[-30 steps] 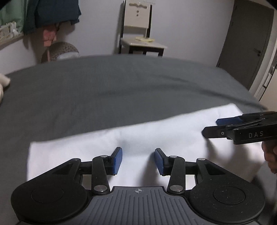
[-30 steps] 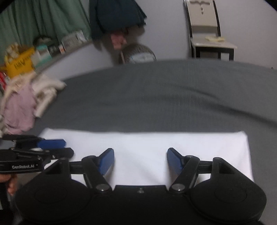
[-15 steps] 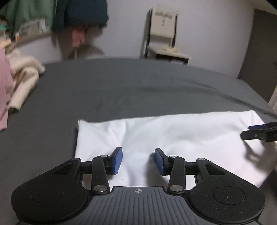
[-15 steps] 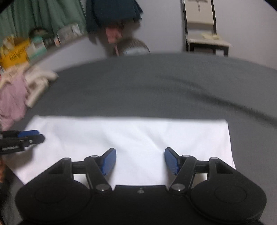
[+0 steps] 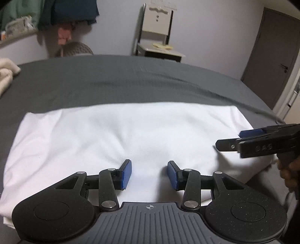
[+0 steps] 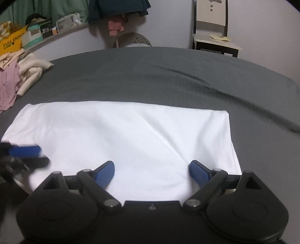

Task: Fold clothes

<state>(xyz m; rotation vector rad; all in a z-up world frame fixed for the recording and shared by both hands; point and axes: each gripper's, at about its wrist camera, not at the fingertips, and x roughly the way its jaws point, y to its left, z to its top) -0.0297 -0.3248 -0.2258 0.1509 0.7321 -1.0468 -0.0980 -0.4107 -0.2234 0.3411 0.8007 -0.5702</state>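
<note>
Over the near edge of a white garment, the left gripper hovers with its blue pads parted by a moderate gap and nothing between them. The right gripper hangs over the same cloth further to the right, its jaws spread wide and empty; in the left wrist view it reaches in from the right edge, side-on, with part of a hand gripping its handle. The garment lies flat as a folded rectangle on a dark grey bedsheet, close to the near side, with a diagonal crease running across it. At the far left of the bed sits a heap of cream and pink clothes. Beyond the bed stand a chair against the pale wall, a cluttered shelf, hanging dark clothing and a grey door.
</note>
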